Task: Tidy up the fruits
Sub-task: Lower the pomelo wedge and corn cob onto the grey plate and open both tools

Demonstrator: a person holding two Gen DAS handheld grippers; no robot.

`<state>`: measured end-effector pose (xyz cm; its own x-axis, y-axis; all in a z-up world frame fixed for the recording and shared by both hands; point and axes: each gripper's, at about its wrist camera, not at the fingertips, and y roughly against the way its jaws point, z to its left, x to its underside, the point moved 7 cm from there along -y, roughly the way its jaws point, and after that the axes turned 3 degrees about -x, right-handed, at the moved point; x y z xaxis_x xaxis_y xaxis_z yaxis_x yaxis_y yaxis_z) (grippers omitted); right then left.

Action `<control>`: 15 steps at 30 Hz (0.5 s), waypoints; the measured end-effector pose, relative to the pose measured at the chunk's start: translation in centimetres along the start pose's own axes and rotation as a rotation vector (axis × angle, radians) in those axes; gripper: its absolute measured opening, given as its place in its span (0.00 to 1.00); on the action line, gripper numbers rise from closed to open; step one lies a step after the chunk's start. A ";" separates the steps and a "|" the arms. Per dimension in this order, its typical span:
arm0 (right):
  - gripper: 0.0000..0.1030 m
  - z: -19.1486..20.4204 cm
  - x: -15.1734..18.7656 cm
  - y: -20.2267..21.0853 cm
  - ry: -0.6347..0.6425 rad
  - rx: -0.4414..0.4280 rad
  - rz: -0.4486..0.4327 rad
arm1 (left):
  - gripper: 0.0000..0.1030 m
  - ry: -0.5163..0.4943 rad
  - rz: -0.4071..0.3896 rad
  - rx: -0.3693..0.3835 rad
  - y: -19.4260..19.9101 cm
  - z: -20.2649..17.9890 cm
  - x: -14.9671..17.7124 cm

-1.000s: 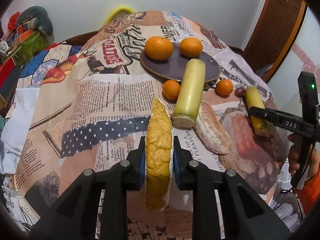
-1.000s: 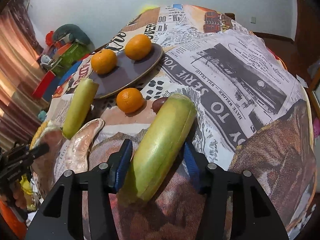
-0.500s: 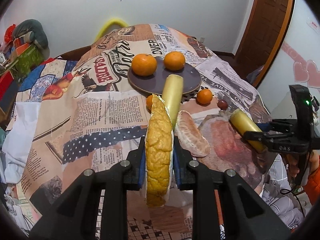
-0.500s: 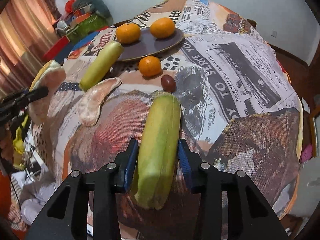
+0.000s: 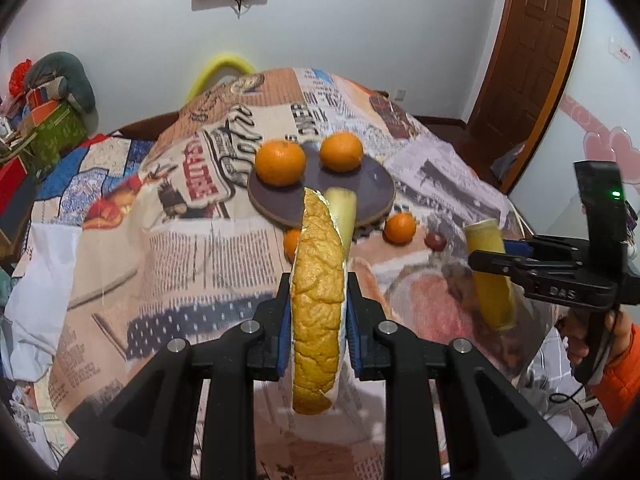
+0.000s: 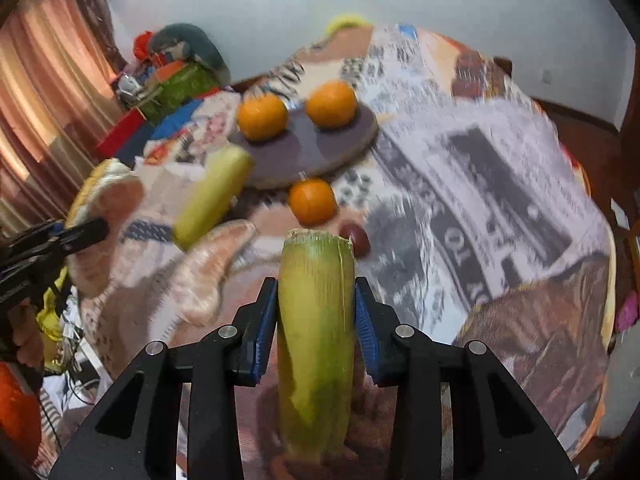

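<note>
Left wrist view: your left gripper (image 5: 319, 312) clamps a pomelo wedge (image 5: 318, 308), bumpy yellow rind facing you, held on edge above the tabletop (image 5: 192, 240). Your right gripper (image 6: 316, 320) has just been closing on a green-yellow cane piece (image 6: 316, 332), fibrous cut end forward; its fingers (image 6: 264, 328) seem to press it, though blur hampers certainty. Two oranges (image 5: 280, 162) sit on the plate (image 5: 372, 188).
</note>
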<state>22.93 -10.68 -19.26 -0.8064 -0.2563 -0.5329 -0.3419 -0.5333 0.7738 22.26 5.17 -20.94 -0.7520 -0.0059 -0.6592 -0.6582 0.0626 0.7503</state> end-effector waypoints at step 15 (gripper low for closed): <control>0.33 2.9 -7.4 2.2 0.074 -0.039 -0.170 | 0.22 0.030 -0.097 0.000 -0.9 0.4 -6.6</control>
<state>26.76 -7.60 -12.60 -0.7003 -0.2177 -0.6798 -0.4499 -0.6047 0.6572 27.89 5.54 -17.29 -0.6854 -0.0416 -0.7270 -0.7280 0.0600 0.6830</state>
